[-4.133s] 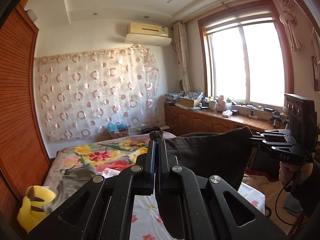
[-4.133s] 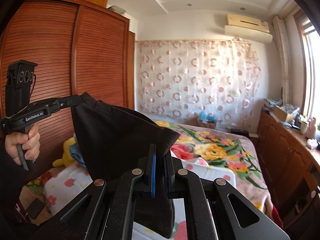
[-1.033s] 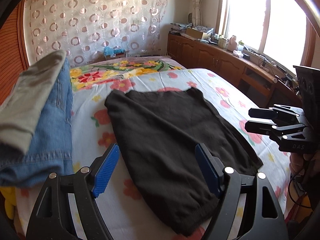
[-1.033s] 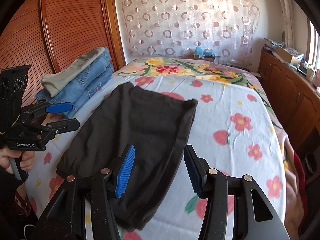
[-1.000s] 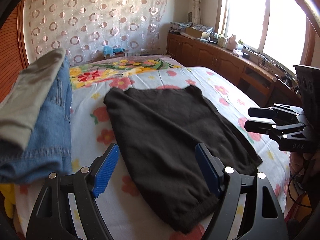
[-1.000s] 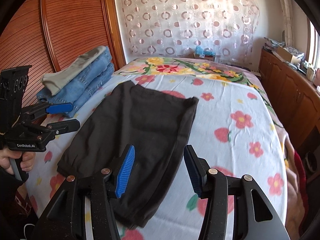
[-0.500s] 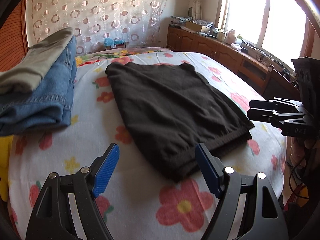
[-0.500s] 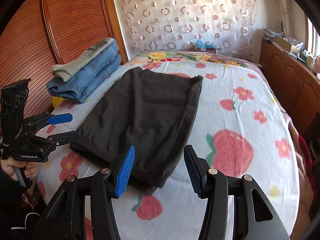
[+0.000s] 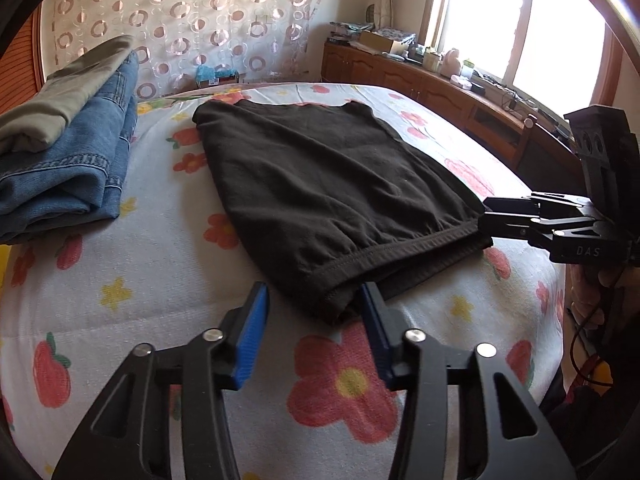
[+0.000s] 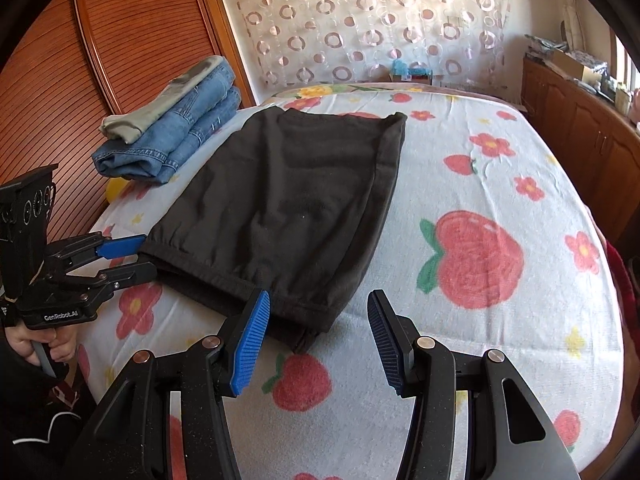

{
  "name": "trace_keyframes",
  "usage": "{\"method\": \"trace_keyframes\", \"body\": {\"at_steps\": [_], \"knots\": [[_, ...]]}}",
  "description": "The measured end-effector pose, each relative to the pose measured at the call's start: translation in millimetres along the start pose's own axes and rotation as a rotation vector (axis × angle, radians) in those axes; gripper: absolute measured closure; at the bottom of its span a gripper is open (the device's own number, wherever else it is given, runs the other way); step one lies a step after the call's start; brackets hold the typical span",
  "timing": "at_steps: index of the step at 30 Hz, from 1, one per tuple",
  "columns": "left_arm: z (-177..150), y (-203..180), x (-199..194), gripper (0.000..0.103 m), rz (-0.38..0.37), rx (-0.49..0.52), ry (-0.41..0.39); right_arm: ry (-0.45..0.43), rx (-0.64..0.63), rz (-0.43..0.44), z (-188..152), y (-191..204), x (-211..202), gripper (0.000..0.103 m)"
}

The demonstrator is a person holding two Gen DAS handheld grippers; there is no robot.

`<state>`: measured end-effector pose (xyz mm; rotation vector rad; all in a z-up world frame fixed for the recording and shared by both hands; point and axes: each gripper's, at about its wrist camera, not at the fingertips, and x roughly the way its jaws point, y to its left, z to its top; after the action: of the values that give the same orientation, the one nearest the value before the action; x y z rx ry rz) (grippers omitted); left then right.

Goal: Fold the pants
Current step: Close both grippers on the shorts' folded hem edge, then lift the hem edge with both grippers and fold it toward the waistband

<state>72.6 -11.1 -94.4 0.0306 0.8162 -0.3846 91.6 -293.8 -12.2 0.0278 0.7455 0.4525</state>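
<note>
I have the black pants [image 9: 328, 184] lying flat on the flowered bedsheet [image 9: 152, 280], already doubled over, with the elastic hem edge nearest me and the long axis running straight away from both tongs toward the curtain. The left gripper [image 9: 314, 320] sits right at the near left corner of that hem: the corner lies between its blue pads [image 9: 250, 340], and the jaws have just been closing in, now at a middling gap, though I see no pad pressing the cloth yet. The right gripper [image 10: 318, 326] is at the other near corner, jaws at a medium gap, with the corner of the hem just inside and ahead of its left pad, not clamped either. From the left view, the right tong's tips reach the hem's far end. Both hands look about equally near. I judge the coming move turns on pinching both near corners and carrying them forward along the long axis. A stack of jeans [image 10: 172, 136] lies off to the left of the left tong, well apart.
</note>
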Motion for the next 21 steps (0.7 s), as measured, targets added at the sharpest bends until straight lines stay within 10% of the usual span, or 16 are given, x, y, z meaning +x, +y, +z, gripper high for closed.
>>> {"method": "trace_keyframes", "body": {"at_steps": [6, 14, 21], "knots": [[4, 0, -1, 0.07, -0.002, -0.001, -0.015, 0.007, -0.008, 0.018, -4, 4, 3, 0.053], [6, 1, -13, 0.082, 0.003, -0.01, -0.075, -0.021, -0.027, 0.044, -3, 9, -1, 0.092], [0, 4, -9, 0.082, 0.01, -0.023, -0.042, -0.025, -0.042, 0.052, -5, 13, -4, 0.092]]}}
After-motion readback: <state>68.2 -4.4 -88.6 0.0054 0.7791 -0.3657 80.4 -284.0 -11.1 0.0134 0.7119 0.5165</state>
